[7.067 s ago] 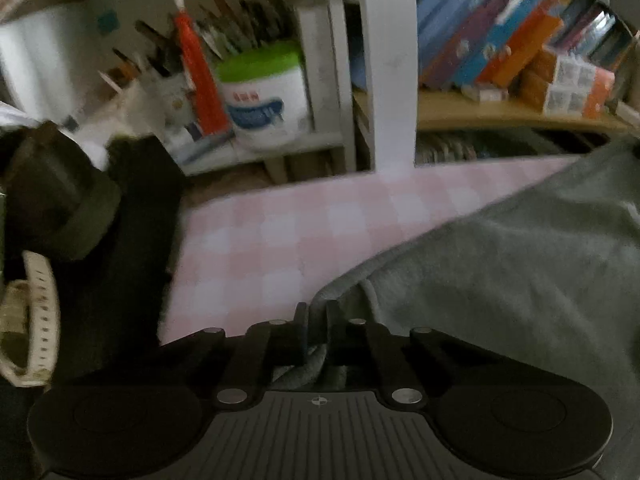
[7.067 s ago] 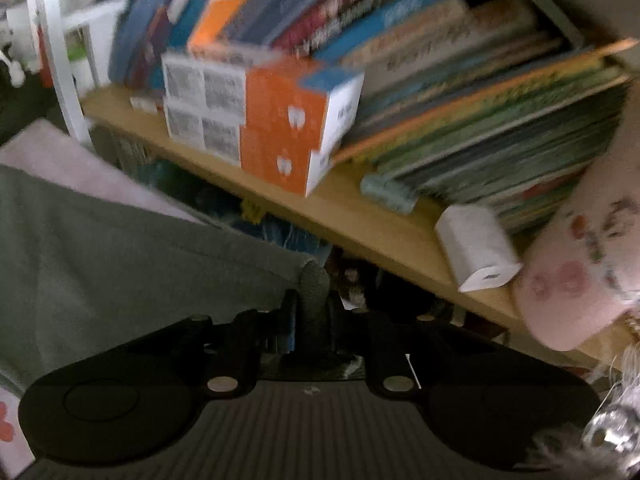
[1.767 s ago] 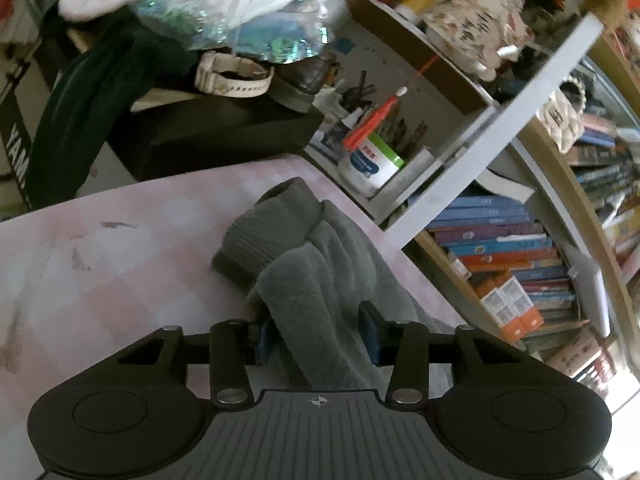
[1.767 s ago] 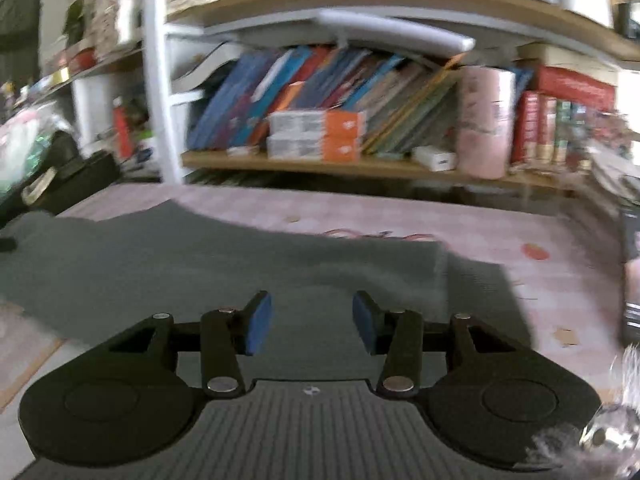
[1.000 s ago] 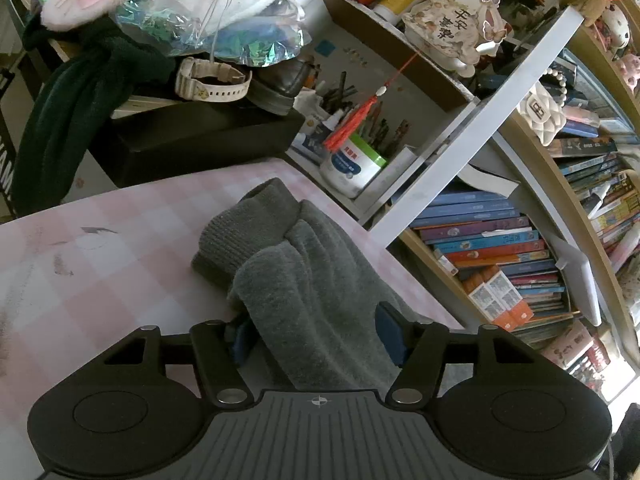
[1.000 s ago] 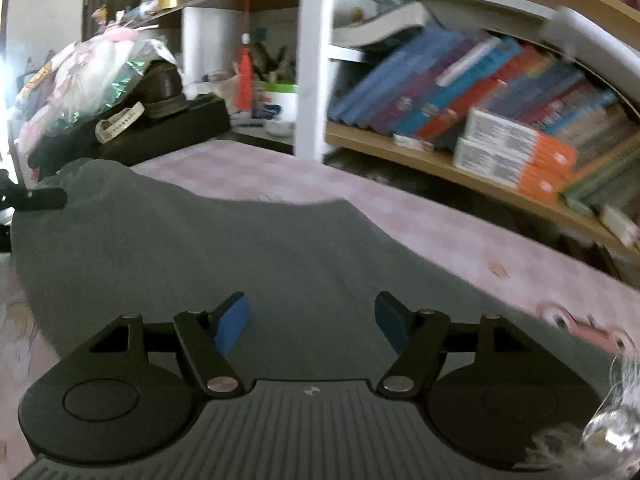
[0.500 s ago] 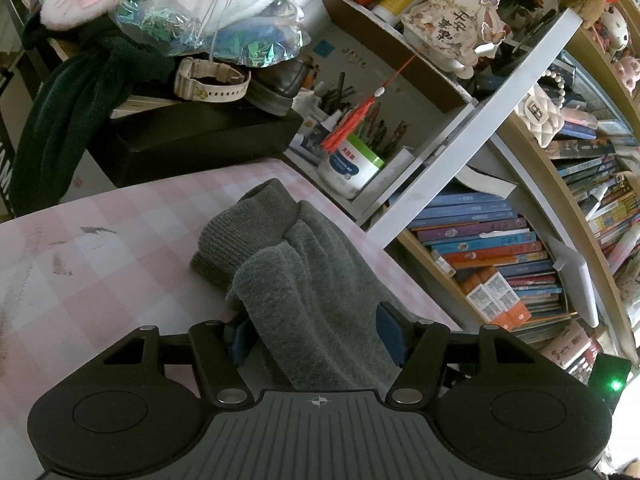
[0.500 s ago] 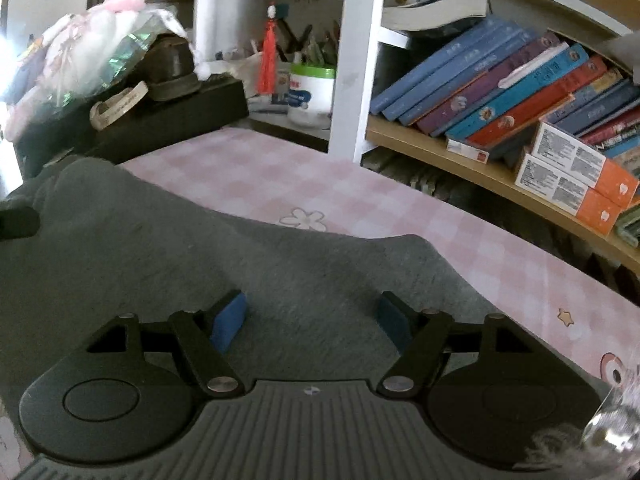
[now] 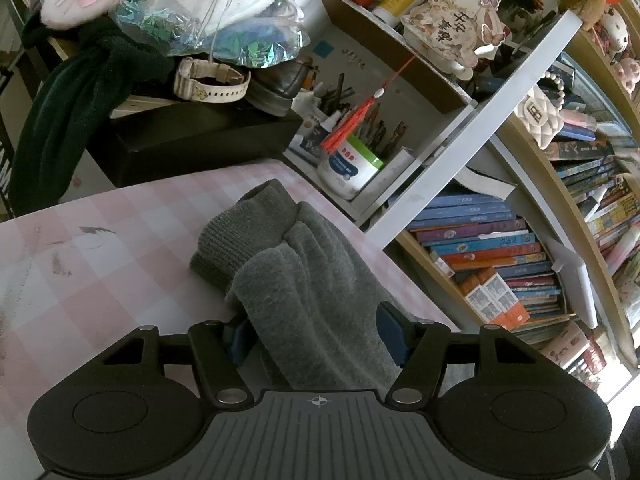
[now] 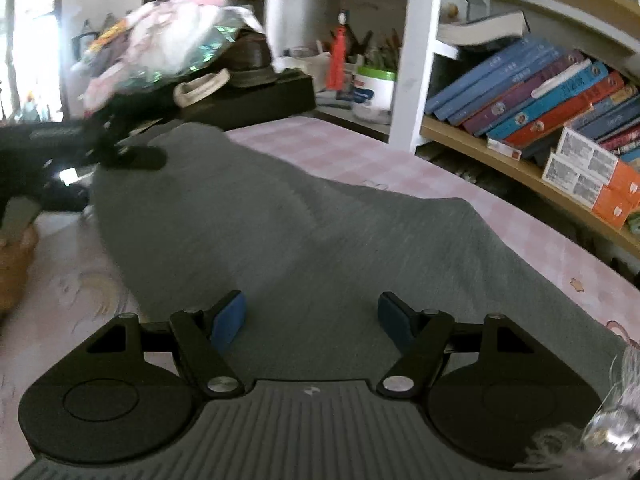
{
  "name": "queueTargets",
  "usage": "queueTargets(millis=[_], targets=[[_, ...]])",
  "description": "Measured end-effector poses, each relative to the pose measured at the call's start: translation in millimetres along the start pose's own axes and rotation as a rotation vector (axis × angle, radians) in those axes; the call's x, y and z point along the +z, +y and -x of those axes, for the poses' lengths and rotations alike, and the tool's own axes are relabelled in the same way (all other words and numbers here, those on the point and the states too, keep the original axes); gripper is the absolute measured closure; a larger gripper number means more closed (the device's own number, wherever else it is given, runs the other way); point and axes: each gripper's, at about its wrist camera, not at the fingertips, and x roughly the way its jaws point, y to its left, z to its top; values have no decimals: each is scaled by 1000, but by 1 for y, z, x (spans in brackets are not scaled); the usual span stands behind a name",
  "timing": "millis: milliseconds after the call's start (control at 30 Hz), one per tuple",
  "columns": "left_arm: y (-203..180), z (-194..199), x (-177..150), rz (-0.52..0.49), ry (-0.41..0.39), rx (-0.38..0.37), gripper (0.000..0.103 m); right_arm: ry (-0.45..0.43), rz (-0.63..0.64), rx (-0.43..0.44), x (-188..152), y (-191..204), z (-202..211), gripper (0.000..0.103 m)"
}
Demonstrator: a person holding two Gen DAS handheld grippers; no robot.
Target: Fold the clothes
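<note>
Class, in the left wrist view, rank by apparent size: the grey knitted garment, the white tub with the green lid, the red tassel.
1. Grey knitted garment, though nearest the camera.
2. White tub with green lid.
3. Red tassel.

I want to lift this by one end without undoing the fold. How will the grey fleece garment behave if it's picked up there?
The grey garment will probably go floppy: it already bunches in soft ridges. It looks thick, so likely fairly heavy for cloth, and the rest, spread over the pink checked tablecloth, should drag. The fuzzy surface should not slip much.
</note>
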Motion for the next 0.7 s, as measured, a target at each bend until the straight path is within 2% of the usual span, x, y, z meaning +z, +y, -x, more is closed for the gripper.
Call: queueTargets(millis=[300, 467, 700], targets=[[2, 0, 1, 8, -3, -1, 43, -37, -33, -5, -9, -3, 5, 32], [3, 0, 2, 15, -3, 2, 50, -82, -42, -38, -18, -17, 30, 33], [5, -1, 2, 20, -3, 11, 52, -53, -39, -62, -44, -29, 50, 34]])
